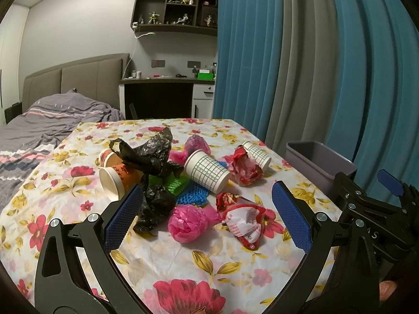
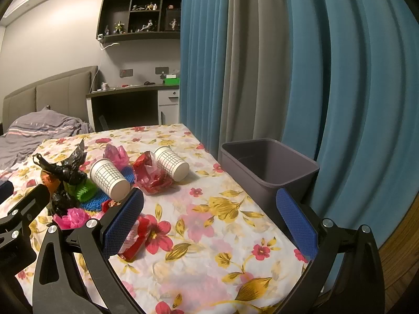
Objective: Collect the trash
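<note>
The left gripper (image 1: 207, 214) is spread wide and empty low in its frame, a pink plastic wad (image 1: 189, 222) and a red-and-white wrapper (image 1: 244, 226) lying on the floral tablecloth (image 1: 167, 264) between its fingers. The right gripper (image 2: 209, 217) is also spread and empty; the grey bin (image 2: 267, 167) stands just beyond, right of centre, beside the table edge, with checked paper cups (image 2: 110, 178) at left

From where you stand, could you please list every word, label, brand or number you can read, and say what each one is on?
"AS": white letters on the right gripper body, partly cut off, seen from the left wrist.
Red-and-white wrapper: red print, too crumpled to read.
Orange paper cup: red marks, too blurred to read.
Wall display above the desk: red digits, unreadable.
</note>
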Action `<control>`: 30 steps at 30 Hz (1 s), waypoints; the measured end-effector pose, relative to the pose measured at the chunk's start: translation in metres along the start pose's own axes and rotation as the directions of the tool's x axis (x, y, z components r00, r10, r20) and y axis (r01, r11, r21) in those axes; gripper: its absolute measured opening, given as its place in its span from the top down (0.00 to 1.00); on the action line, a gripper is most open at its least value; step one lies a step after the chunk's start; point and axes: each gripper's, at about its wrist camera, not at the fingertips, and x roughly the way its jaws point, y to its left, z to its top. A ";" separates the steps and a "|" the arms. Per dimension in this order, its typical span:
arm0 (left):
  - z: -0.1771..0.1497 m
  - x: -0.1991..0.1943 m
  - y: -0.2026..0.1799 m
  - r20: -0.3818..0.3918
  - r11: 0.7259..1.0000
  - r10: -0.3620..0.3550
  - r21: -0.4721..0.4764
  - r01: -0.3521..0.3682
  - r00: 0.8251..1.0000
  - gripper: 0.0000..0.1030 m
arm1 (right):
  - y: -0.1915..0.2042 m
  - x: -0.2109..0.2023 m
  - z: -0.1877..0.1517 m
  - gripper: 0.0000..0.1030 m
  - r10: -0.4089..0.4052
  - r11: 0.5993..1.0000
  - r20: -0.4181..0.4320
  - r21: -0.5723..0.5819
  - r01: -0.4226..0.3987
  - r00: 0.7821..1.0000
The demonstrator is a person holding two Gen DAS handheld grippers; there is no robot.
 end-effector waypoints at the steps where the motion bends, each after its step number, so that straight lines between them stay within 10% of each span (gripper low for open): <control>1: 0.000 0.000 0.000 0.000 1.000 -0.001 0.000 0.001 1.000 0.06 | 0.000 0.000 0.000 0.05 0.000 1.000 0.000 0.000 0.000 1.000; 30: -0.001 0.000 0.000 0.001 1.000 -0.001 0.000 0.001 1.000 0.06 | -0.006 0.001 0.005 0.05 -0.003 1.000 0.011 0.004 0.003 1.000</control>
